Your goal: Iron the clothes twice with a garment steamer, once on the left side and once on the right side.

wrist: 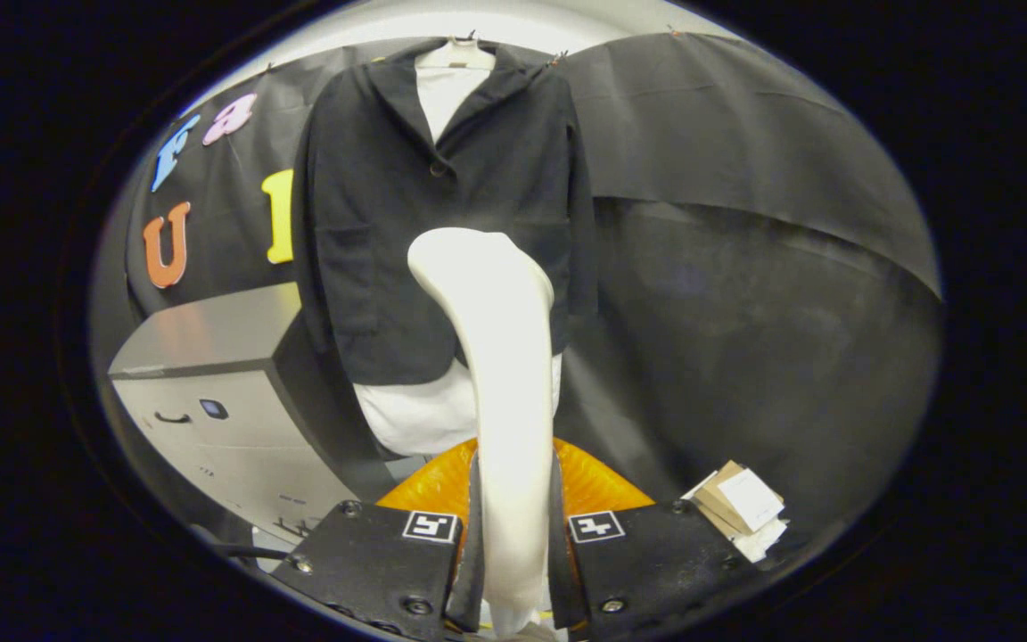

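- A grey cabinet point(210, 374) stands furthest left, below the booth's dark cloth wall point(745, 223); its front carries a small dark handle and a small blue-dark button (any print on it is too small to read).
- Just right of the cabinet hangs the dark jacket point(389, 223), over a white garment point(424, 415) that shows at the collar and below the hem; both hang on a pale hanger point(455, 55) at the top of the wall. The jacket is buttoned at mid-chest.
- The garment steamer point(500, 374) is a pale, long body rising from between the fingers, its long axis running upward and away from the tongs, its head bending over to the left at the top and covering the jacket's lower middle and right front.
- The tongs point(513, 553) are closed narrowly on the steamer's handle, a finger pressing on each side; each finger block bears a square black-and-white marker (a code pattern, no readable words).
- An orange object point(594, 481) sits just beyond the fingers, behind the steamer's handle.
- Furthest right, near the right finger, lies a small stack of brown card and white paper point(741, 508), no legible writing.
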A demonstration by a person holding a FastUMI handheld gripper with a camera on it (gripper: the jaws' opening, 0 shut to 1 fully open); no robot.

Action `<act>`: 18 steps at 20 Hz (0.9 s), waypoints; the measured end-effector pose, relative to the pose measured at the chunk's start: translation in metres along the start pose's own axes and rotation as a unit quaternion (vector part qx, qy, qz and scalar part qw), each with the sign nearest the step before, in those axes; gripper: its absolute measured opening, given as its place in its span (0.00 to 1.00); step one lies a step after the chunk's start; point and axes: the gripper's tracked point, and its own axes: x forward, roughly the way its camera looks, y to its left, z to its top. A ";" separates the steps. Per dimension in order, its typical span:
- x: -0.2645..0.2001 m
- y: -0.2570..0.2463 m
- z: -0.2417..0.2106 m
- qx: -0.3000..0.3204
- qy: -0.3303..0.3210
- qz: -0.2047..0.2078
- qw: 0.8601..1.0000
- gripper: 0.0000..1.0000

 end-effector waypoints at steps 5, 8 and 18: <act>-0.044 -0.004 0.020 -0.006 -0.049 0.044 0.998 0.32; -0.072 -0.024 0.021 -0.017 -0.073 0.075 0.994 0.32; -0.149 -0.092 0.000 -0.022 -0.097 0.133 0.986 0.32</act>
